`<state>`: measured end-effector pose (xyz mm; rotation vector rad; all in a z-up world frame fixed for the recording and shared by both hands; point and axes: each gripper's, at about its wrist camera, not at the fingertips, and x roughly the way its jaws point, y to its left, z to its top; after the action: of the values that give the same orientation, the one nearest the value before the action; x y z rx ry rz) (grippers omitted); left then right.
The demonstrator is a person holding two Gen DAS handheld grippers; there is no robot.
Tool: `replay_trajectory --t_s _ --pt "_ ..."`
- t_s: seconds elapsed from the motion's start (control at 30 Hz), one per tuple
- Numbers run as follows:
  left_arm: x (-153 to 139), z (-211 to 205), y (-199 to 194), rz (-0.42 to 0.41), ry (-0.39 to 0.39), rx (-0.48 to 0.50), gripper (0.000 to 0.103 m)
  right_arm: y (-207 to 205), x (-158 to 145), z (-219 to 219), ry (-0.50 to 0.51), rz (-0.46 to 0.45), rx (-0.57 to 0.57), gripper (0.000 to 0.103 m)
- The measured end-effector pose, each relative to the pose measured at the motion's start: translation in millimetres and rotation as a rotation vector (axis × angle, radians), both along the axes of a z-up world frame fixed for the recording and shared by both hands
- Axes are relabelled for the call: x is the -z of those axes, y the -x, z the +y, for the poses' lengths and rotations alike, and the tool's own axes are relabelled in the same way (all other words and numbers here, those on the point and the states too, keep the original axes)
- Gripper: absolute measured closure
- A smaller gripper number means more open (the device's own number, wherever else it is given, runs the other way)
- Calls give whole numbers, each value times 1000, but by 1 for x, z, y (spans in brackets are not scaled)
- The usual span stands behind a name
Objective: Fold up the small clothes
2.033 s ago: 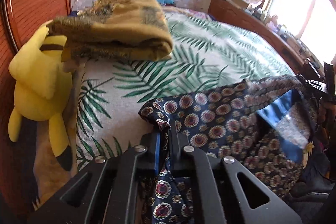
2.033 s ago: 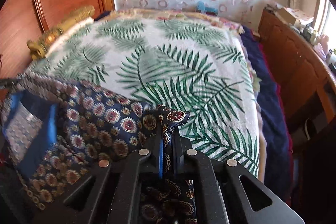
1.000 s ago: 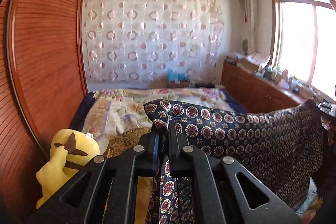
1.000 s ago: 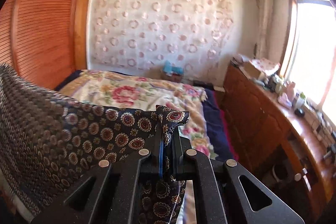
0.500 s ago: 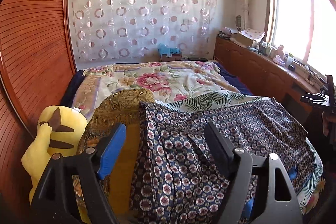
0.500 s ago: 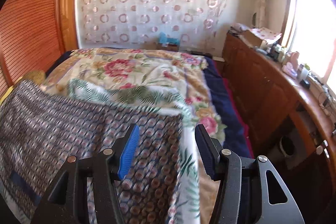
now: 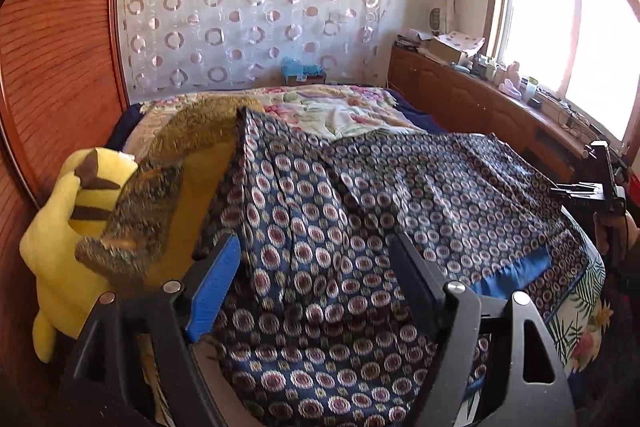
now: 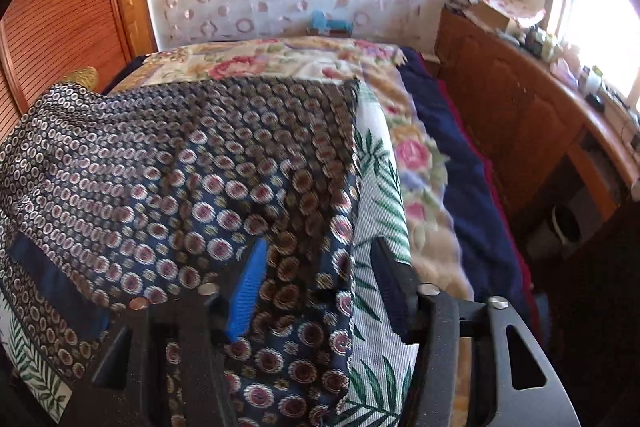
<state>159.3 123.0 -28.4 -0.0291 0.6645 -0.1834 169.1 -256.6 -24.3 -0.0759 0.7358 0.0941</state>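
A navy garment with round red-and-gold motifs (image 7: 400, 195) lies spread over the bed, a plain blue band (image 7: 516, 271) showing at its near right edge. My left gripper (image 7: 314, 243) hangs open just above the cloth's left part, nothing pressed between its blue pads. In the right wrist view the same garment (image 8: 200, 167) covers the left half, its right edge running between the jaws of my right gripper (image 8: 320, 247). Those jaws are closing, and the pads stand clear of the cloth. The other gripper (image 7: 600, 179) shows at the far right of the left wrist view.
A yellow plush toy (image 7: 60, 227) and a folded mustard-brown cloth (image 7: 168, 167) sit left of the garment. Under it lie a palm-leaf sheet (image 8: 380, 195) and a floral quilt (image 7: 340, 107). A wooden cabinet (image 8: 520, 107) runs along the right, a slatted wardrobe (image 7: 52, 67) on the left.
Both grippers let go of the garment's corners and opened, then sank toward the bed. The garment dropped from hanging to lying spread out. The right jaws have narrowed since half a second ago.
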Motion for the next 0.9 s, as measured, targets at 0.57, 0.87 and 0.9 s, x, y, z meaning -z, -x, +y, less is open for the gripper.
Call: replay_trajectory --t_s 0.57,0.87,0.9 --pt "11 16 0 -13 -61 -97 47 16 1 5 38 -19 -30 101" --pt "0 10 -16 -35 -143 -108 64 9 18 11 36 -23 -20 101" --pt "3 9 -20 -18 -175 -118 64 9 17 10 34 -20 -19 101"
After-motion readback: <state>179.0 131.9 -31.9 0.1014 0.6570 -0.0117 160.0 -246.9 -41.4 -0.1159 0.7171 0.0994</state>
